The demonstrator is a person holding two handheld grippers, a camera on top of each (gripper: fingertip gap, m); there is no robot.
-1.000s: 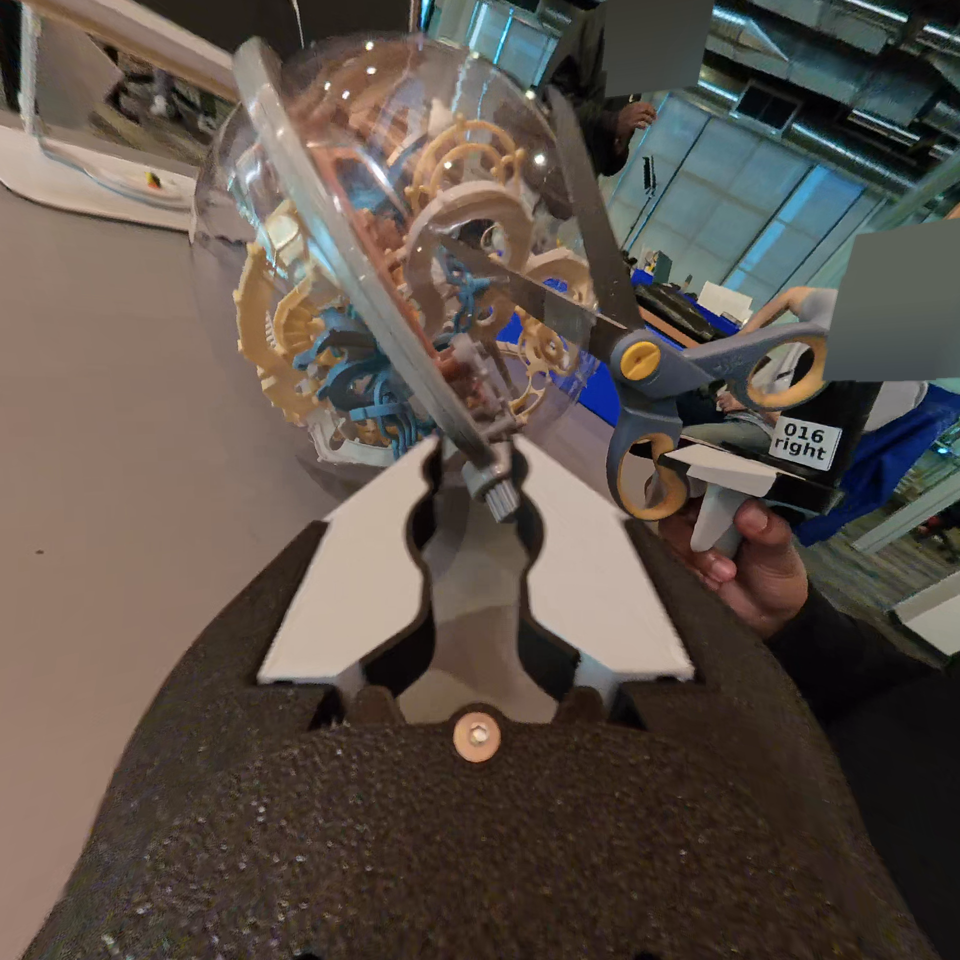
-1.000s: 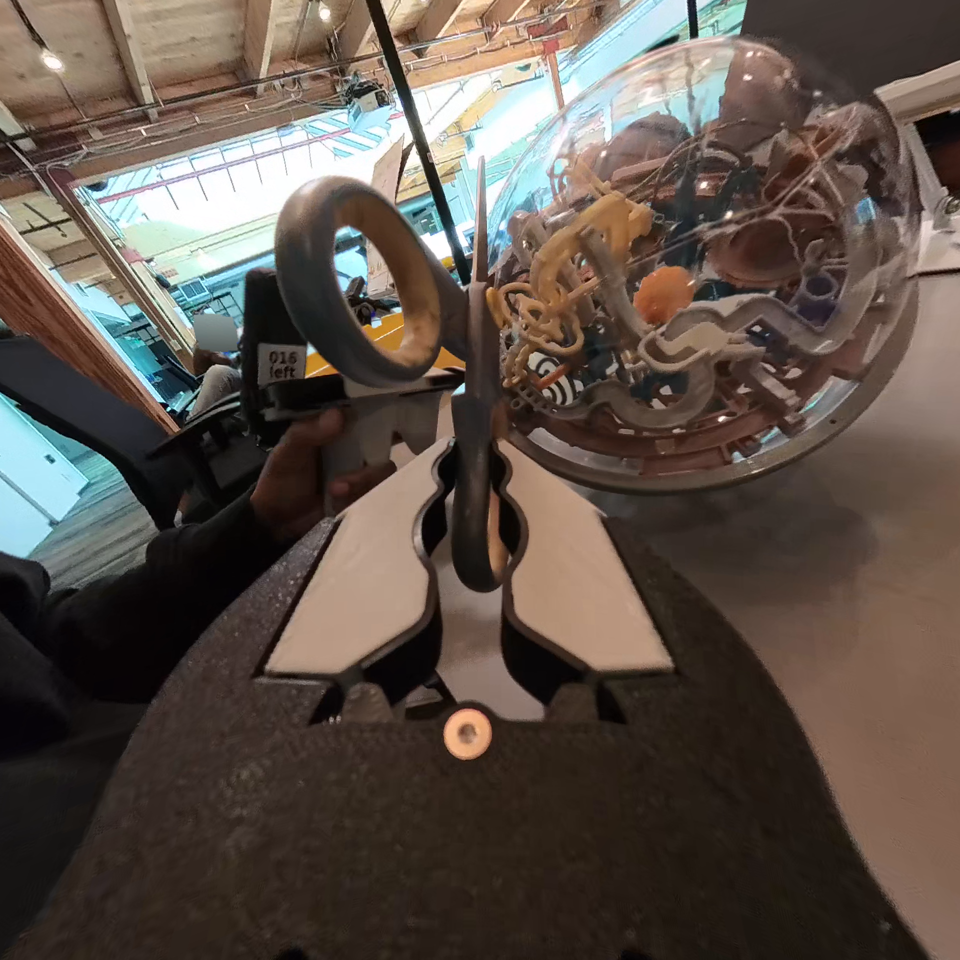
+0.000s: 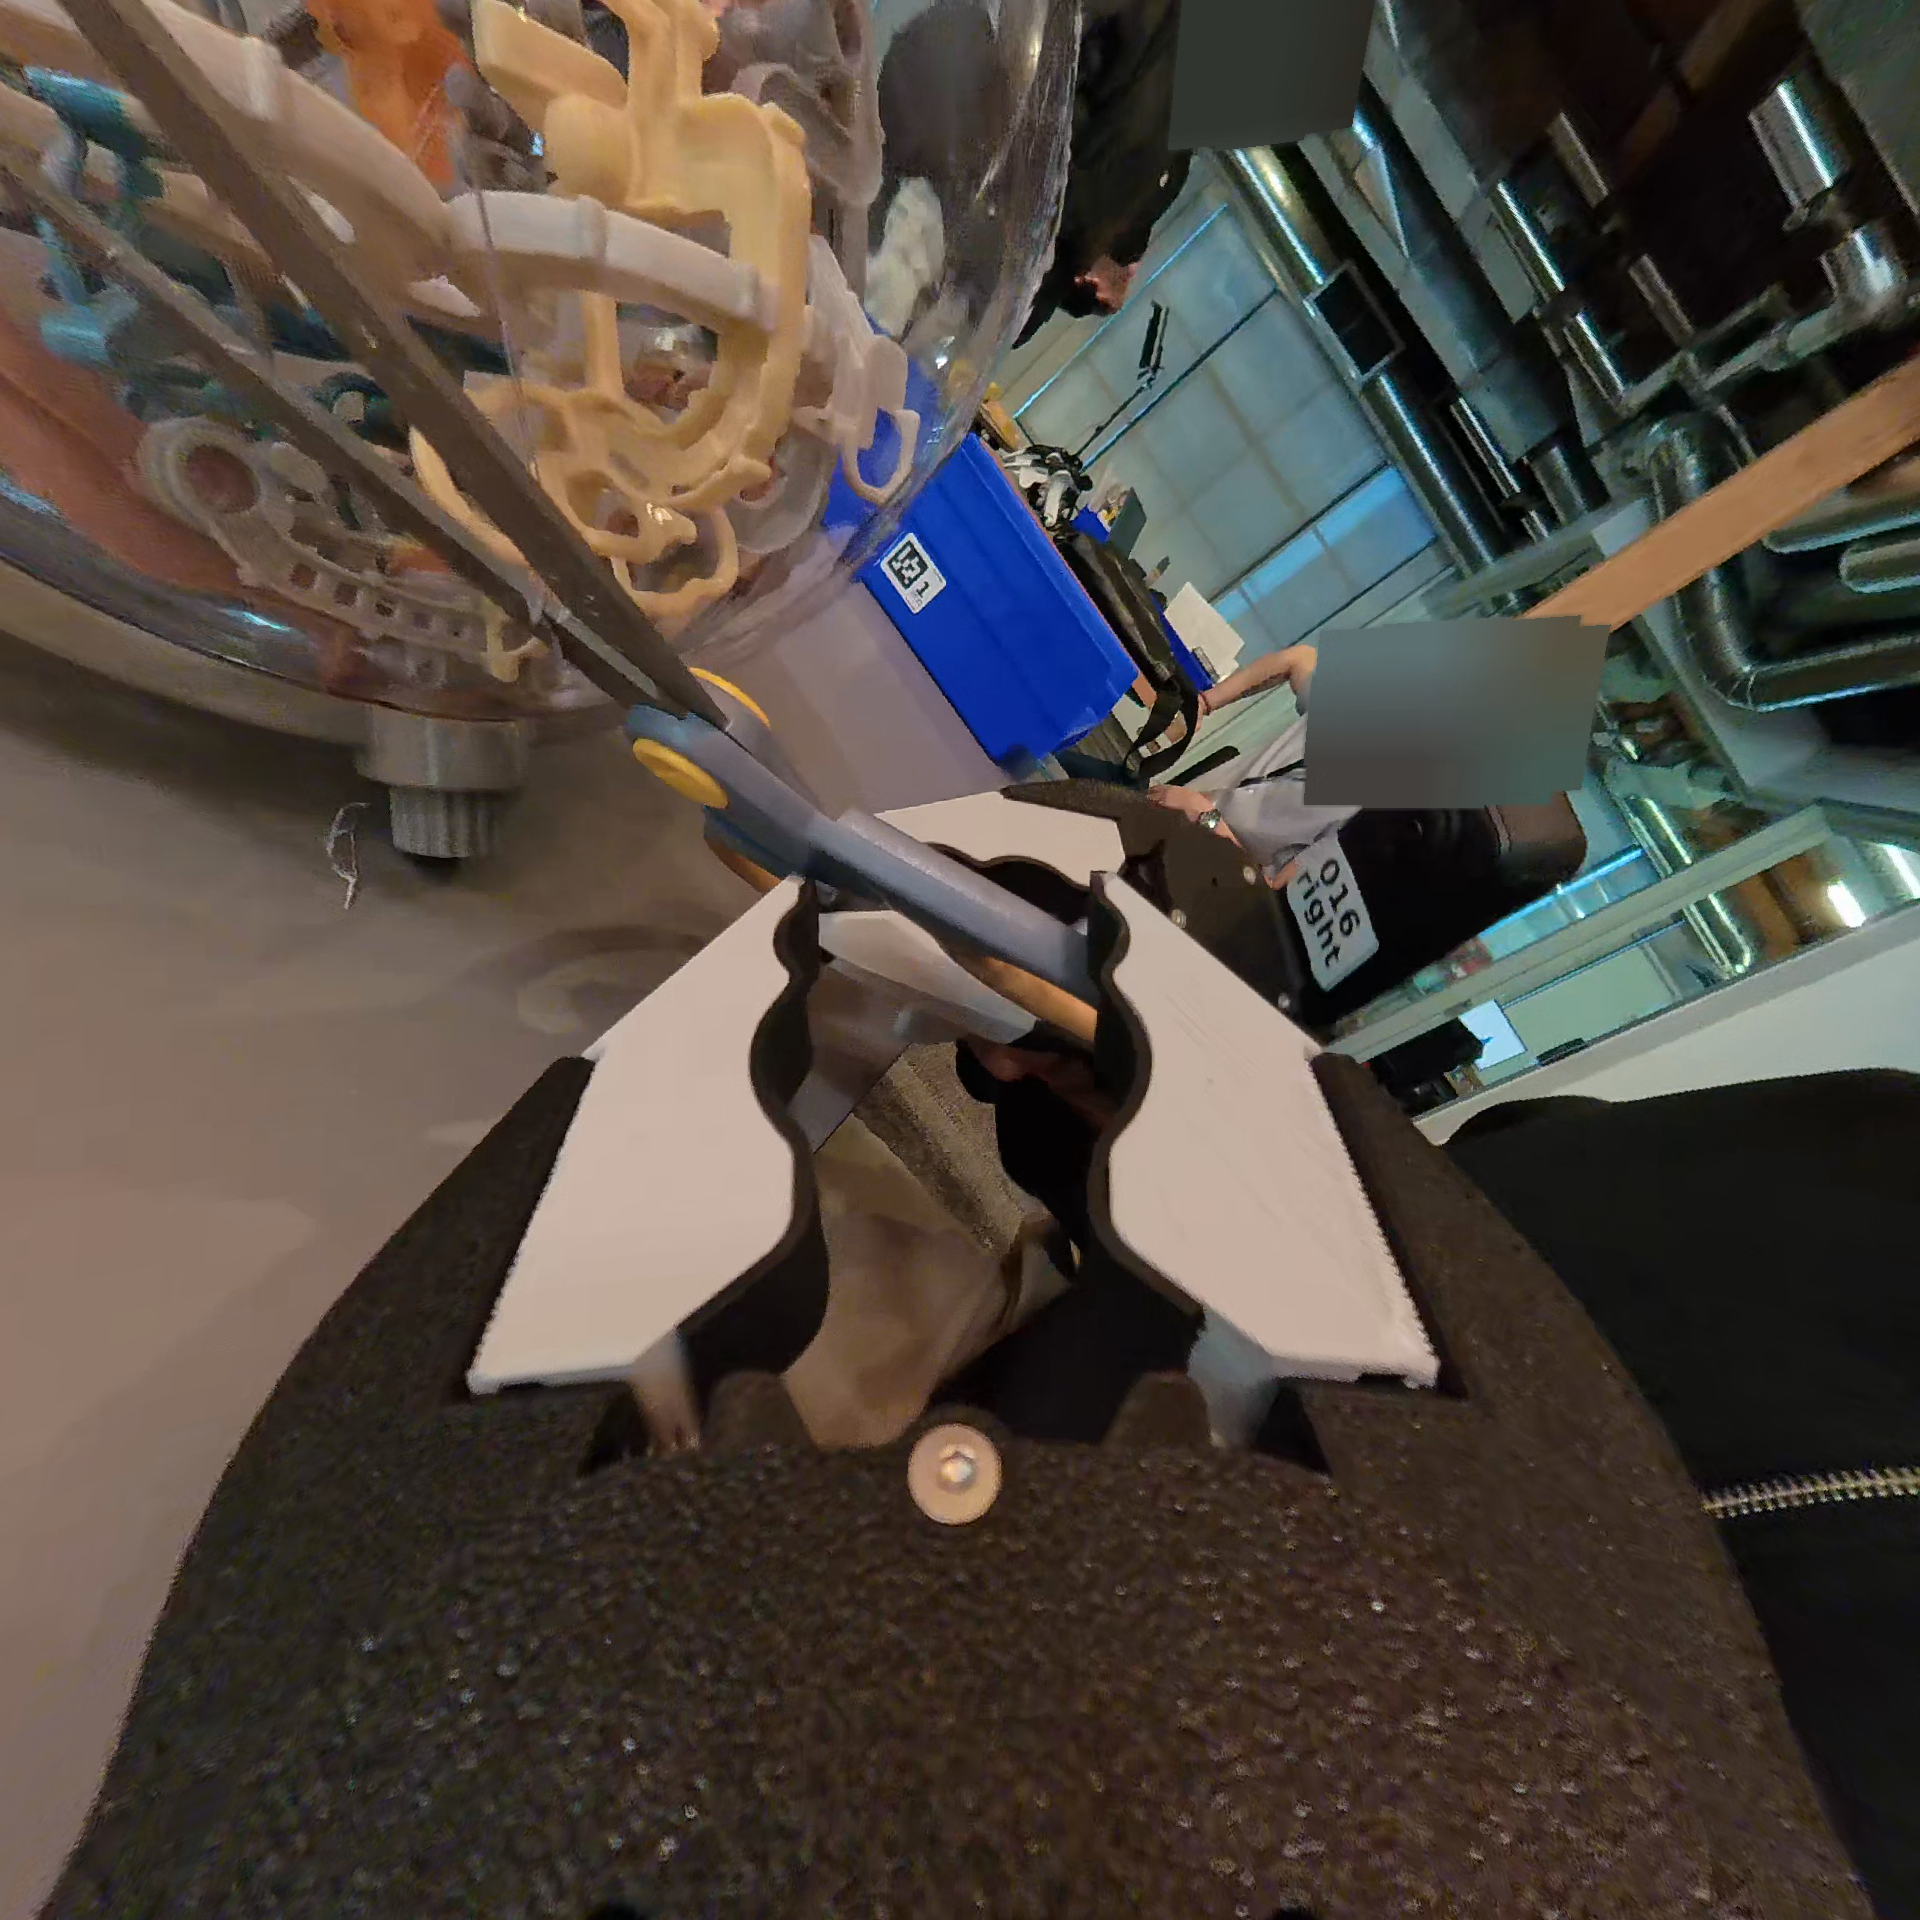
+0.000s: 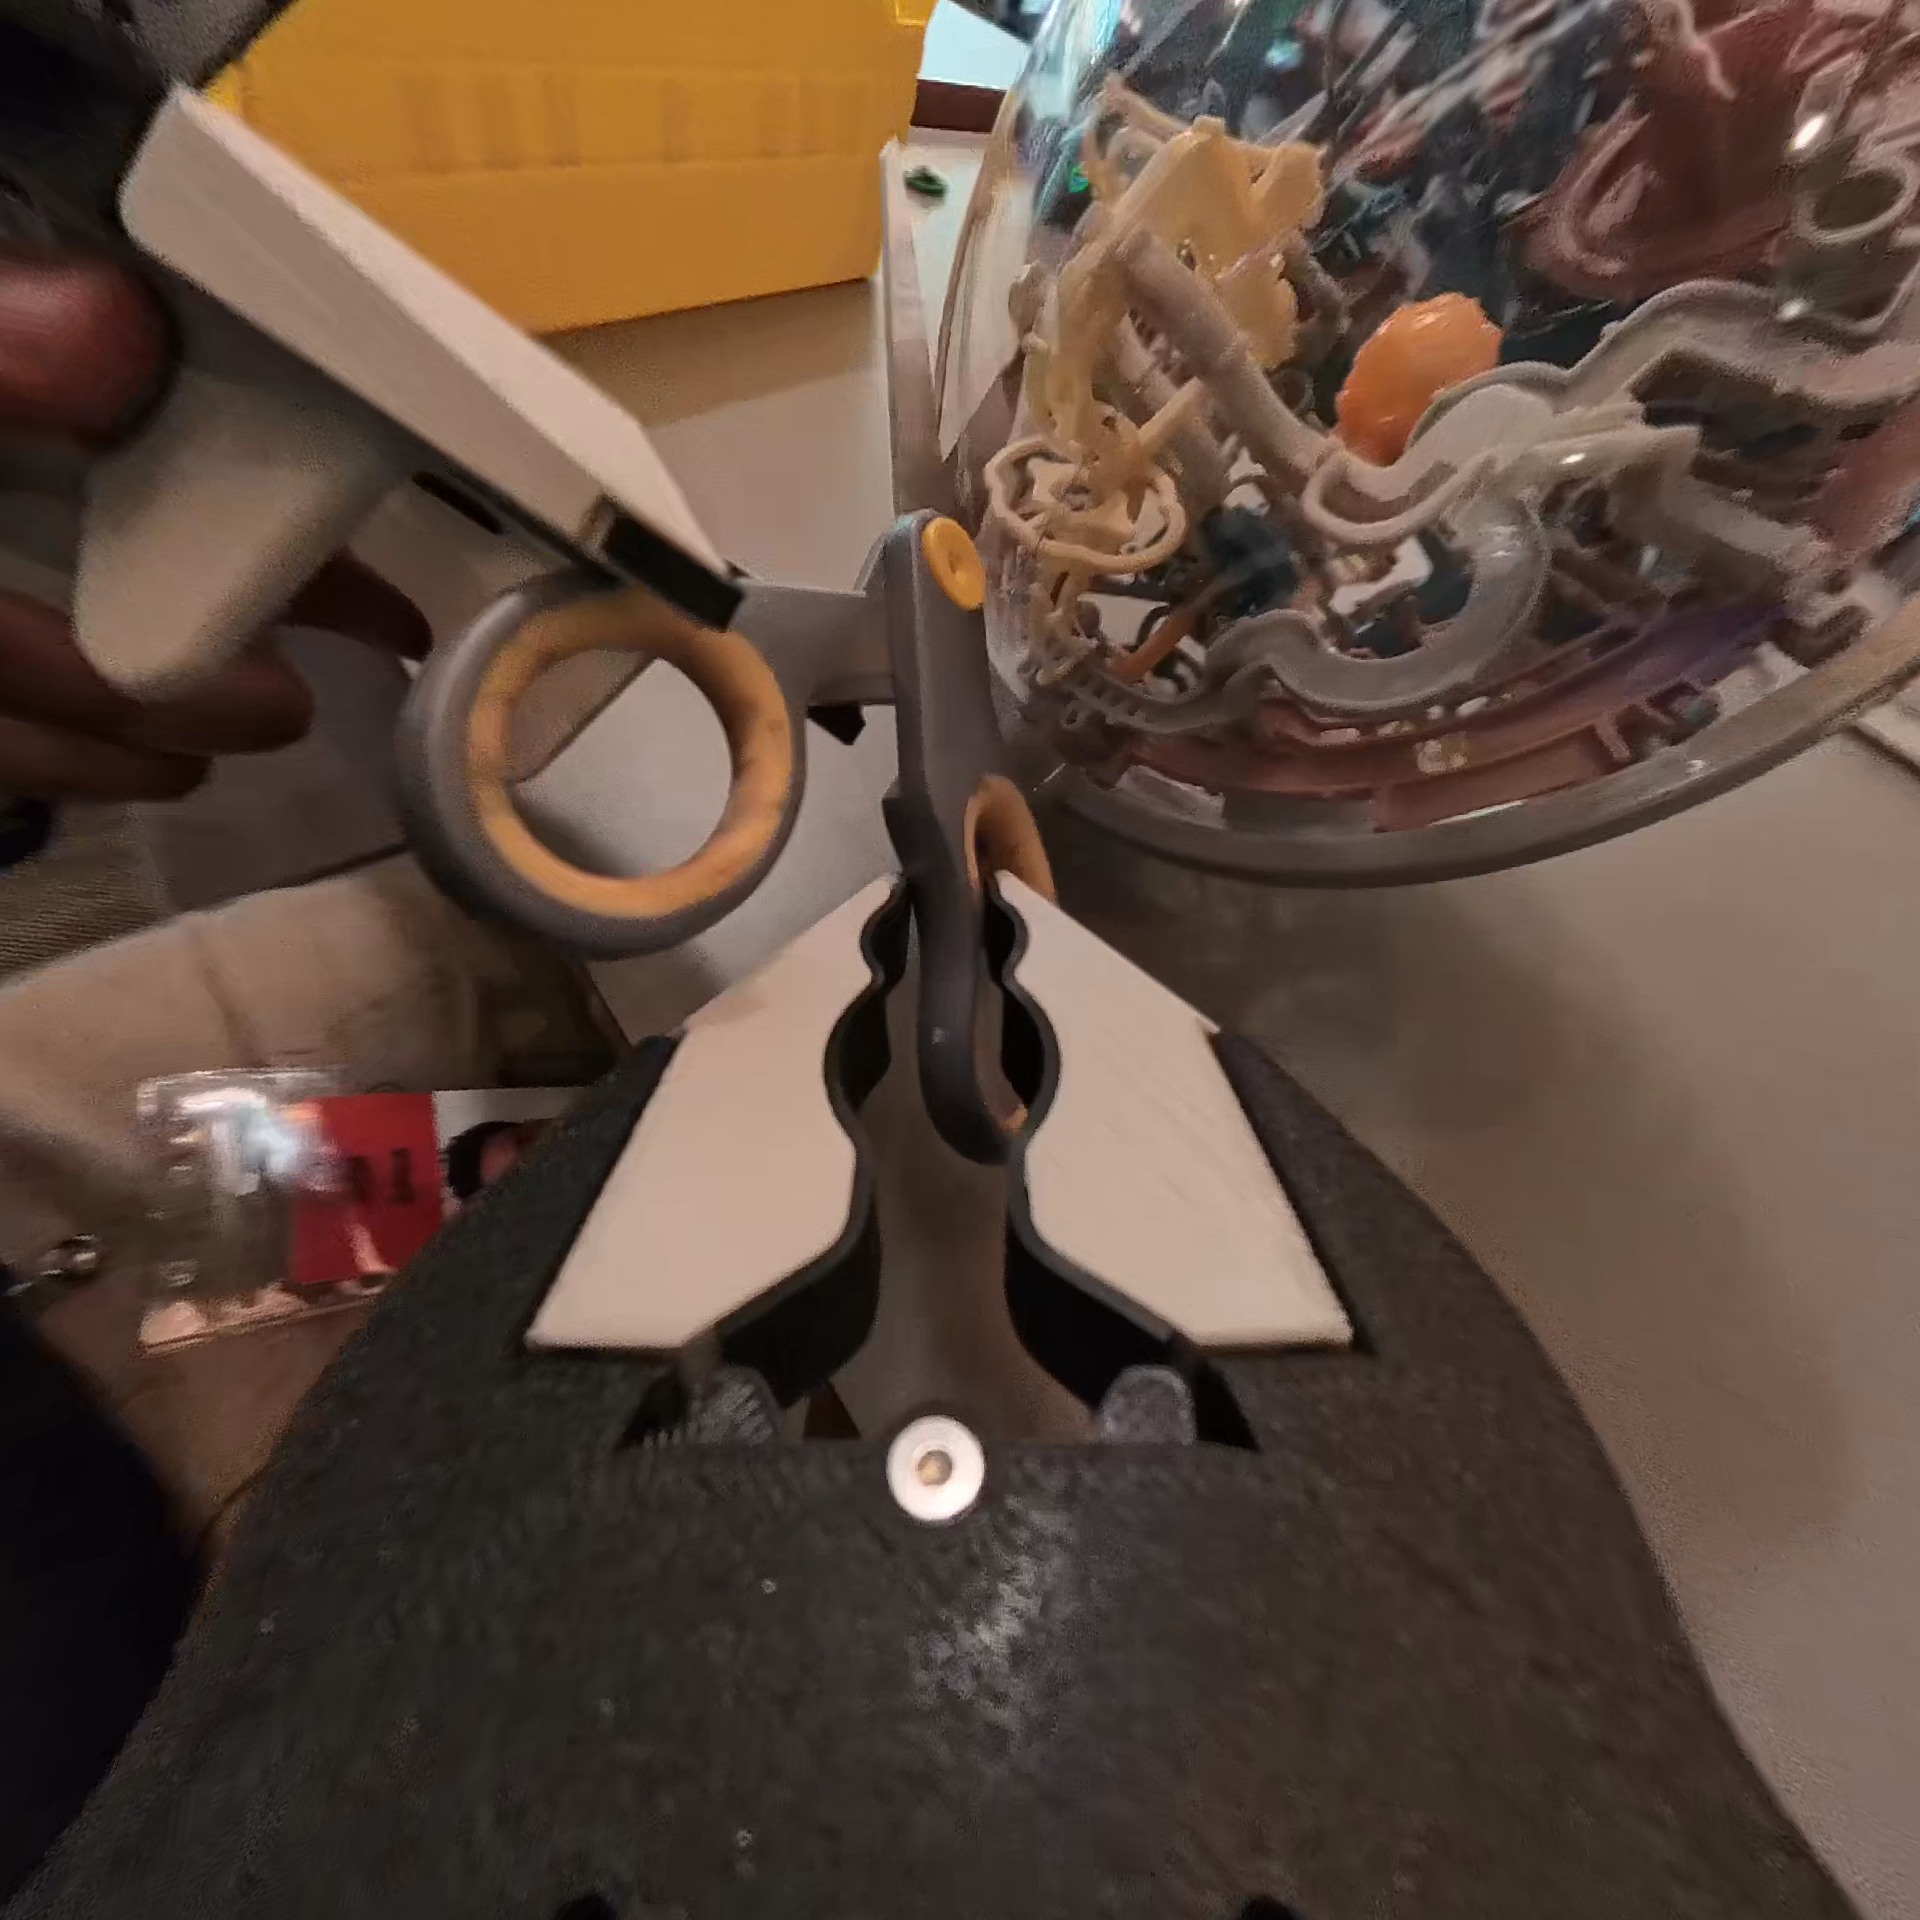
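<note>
Scissors (image 4: 925, 644): grey handles with yellow-tan lining and a yellow pivot cap. They are held off the grey table (image 4: 1558, 1143), right up against a clear maze sphere (image 4: 1455, 416). In the left wrist view the blades run up and left across the sphere's face, a little apart. I cannot tell whether they touch the shell.

Right gripper (image 4: 945, 904): clenched on the lower handle loop. The loop stands edge-on between the white fingers, pinched near their tips.

Left gripper (image 3: 951, 914): jaws stand apart, with the other handle lying slantwise across the gap and meeting both inner pads. Whether it squeezes or only rests there, I cannot tell. The right wrist view shows one of its fingers laid over the shank by the round loop.

With one handle to each gripper, the hold looks suited to setting the blade spread.

The sphere sits on the table with a ribbed grey peg (image 3: 436, 810) under its rim. Cream, grey and brown tracks and an orange piece fill the inside.

Writing:
- No maker's mark is legible on the scissors.
- A white printed tag (image 3: 1330, 914) sits on the far gripper's body.
- A blue bin (image 3: 997, 623) carries a square-code sticker.
- A yellow bin (image 4: 561, 156) stands behind.
- A sleeved card with a red patch (image 4: 343, 1195) lies low left, blurred.
</note>
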